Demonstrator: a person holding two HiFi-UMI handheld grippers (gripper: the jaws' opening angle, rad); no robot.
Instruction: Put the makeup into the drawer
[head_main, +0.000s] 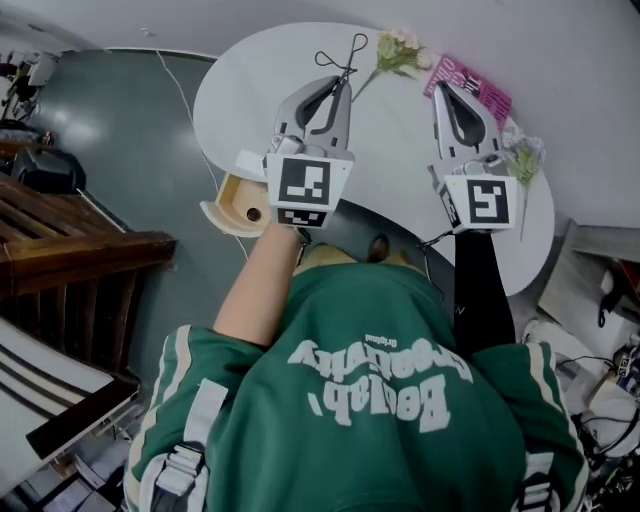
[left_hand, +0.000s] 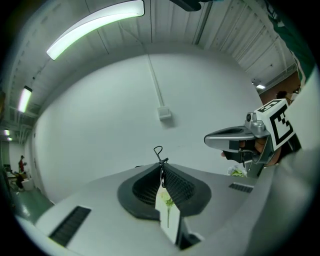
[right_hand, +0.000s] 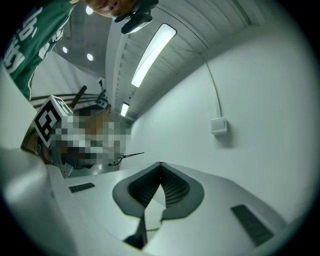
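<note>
A thin black metal makeup tool (head_main: 342, 62) with wire loops sticks out past the tips of my left gripper (head_main: 345, 82), which is shut on it. In the left gripper view its loop (left_hand: 159, 152) shows just above the closed jaws (left_hand: 161, 165). My right gripper (head_main: 444, 90) is held level beside the left one, its jaws (right_hand: 160, 165) shut with nothing between them. Both hang over the round white table (head_main: 260, 90). An open wooden drawer (head_main: 236, 206) juts out under the table's near left edge, below my left gripper's marker cube.
Flower sprigs (head_main: 400, 50) and a pink printed packet (head_main: 466, 84) lie at the table's far side, and another sprig (head_main: 522, 156) lies at its right edge. A dark wooden bench (head_main: 70, 260) stands on the left. White walls fill both gripper views.
</note>
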